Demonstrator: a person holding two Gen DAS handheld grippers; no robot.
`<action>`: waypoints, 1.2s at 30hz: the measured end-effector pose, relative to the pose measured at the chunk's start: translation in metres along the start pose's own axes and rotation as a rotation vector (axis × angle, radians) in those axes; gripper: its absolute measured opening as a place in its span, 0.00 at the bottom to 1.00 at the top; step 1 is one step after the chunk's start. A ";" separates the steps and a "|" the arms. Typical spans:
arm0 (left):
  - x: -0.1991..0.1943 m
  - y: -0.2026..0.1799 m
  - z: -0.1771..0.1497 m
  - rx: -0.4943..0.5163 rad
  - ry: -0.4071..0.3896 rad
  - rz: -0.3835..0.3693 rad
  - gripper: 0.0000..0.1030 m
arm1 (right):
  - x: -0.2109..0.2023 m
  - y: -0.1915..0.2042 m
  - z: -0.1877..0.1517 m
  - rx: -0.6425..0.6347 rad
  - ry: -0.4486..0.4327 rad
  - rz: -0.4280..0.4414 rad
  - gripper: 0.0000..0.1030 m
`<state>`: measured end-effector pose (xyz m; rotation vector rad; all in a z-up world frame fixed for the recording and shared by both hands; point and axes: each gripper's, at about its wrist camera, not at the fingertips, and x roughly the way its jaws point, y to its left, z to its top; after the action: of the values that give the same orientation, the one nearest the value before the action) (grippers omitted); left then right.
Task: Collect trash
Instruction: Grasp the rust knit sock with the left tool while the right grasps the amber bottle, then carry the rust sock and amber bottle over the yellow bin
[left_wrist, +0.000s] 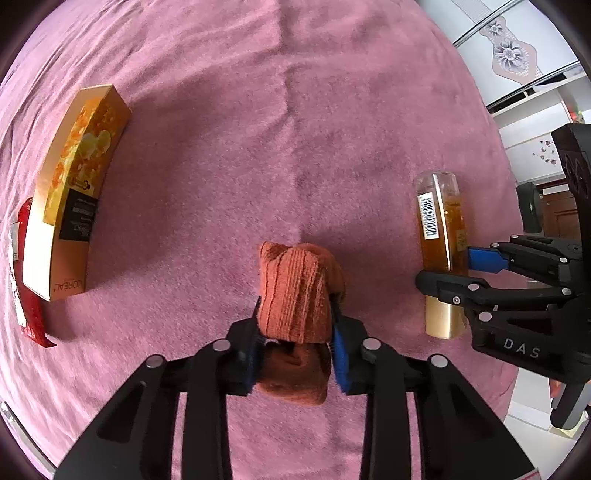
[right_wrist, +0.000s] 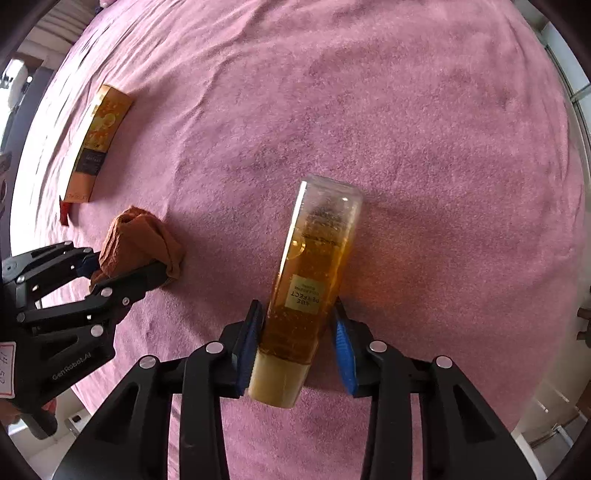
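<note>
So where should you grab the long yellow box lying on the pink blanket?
The yellow box lies flat and long, with a red wrapper tucked against its far side. Best guess: come straight down from above and pinch across its narrow width near the middle, so it stays balanced. End to end looks too long for the jaws.

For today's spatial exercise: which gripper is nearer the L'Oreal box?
Left. The left gripper, clamping the orange cloth, sits nearer the L'Oreal box; the right gripper is farther, at the amber bottle.

fuzzy pink blanket (left_wrist: 332, 129) (matt cloth)
</note>
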<state>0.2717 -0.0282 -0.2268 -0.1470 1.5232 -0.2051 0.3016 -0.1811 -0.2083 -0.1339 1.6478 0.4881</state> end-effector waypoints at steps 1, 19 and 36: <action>-0.001 -0.001 -0.001 0.004 0.002 -0.002 0.28 | 0.001 0.003 -0.002 -0.010 0.002 0.005 0.32; -0.021 -0.078 -0.080 0.115 0.061 -0.061 0.24 | -0.048 -0.007 -0.121 -0.115 -0.042 0.038 0.30; -0.039 -0.225 -0.138 0.271 0.059 -0.105 0.25 | -0.108 -0.076 -0.244 -0.035 -0.118 0.006 0.30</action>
<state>0.1237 -0.2337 -0.1447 -0.0047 1.5316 -0.5008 0.1206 -0.3656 -0.1071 -0.1245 1.5254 0.5200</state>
